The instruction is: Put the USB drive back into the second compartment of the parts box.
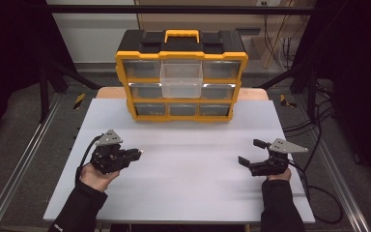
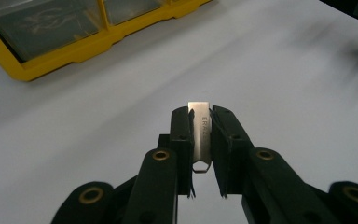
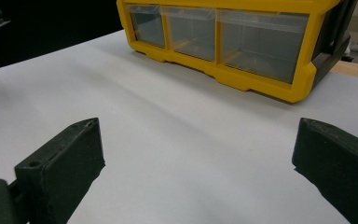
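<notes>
A yellow and black drawer organizer [image 1: 181,75] stands at the back of the white table [image 1: 188,188], with its middle upper clear drawer [image 1: 181,79] pulled out. My left gripper [image 1: 136,153] hovers at the left front, shut on a small flat metal piece [image 2: 201,135] stamped with letters, held upright between the jaws. The organizer's lower drawers [image 2: 42,28] lie to the upper left in the left gripper view. My right gripper [image 1: 251,153] is at the right front, open, with nothing between its jaws. Its view faces the organizer's bottom row of drawers [image 3: 223,37].
Metal rails run along both sides of the table. Cables [image 1: 319,125] trail on the floor at the right. A wooden board [image 1: 253,94] shows behind the organizer.
</notes>
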The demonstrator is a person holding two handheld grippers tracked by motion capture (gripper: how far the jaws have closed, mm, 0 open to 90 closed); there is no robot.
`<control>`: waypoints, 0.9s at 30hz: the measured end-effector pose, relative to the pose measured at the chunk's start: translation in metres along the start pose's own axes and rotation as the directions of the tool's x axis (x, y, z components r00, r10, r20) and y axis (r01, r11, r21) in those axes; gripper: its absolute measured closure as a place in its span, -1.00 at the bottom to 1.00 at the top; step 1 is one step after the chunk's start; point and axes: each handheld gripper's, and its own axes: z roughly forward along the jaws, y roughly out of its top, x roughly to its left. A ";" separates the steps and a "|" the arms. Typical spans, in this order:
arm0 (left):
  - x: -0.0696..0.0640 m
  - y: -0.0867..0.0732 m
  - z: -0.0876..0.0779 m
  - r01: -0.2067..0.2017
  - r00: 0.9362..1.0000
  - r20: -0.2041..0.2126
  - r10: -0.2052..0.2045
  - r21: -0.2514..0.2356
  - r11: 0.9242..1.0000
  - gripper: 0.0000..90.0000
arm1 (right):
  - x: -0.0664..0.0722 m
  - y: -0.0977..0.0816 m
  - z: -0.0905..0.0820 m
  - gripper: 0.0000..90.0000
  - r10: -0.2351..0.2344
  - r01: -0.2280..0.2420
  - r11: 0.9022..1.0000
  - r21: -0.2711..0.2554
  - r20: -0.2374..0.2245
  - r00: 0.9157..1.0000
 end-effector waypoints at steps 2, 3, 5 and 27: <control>0.000 0.004 -0.001 -0.007 1.000 -0.003 0.007 -0.003 1.000 0.75 | 0.000 0.000 0.000 -0.95 -0.001 0.001 1.000 -0.001 0.001 1.000; 0.000 0.006 -0.002 -0.008 1.000 -0.005 0.008 -0.006 1.000 0.75 | 0.000 0.000 0.000 -0.95 0.000 0.000 1.000 0.000 0.001 1.000; 0.000 0.010 -0.004 -0.014 1.000 -0.007 0.014 -0.008 1.000 0.75 | 0.000 0.000 0.000 -0.95 0.000 0.000 1.000 -0.001 0.001 1.000; 0.004 0.055 -0.025 -0.044 0.999 -0.009 0.043 -0.062 0.997 0.75 | 0.000 0.000 0.000 -0.95 -0.002 0.002 1.000 0.004 0.002 1.000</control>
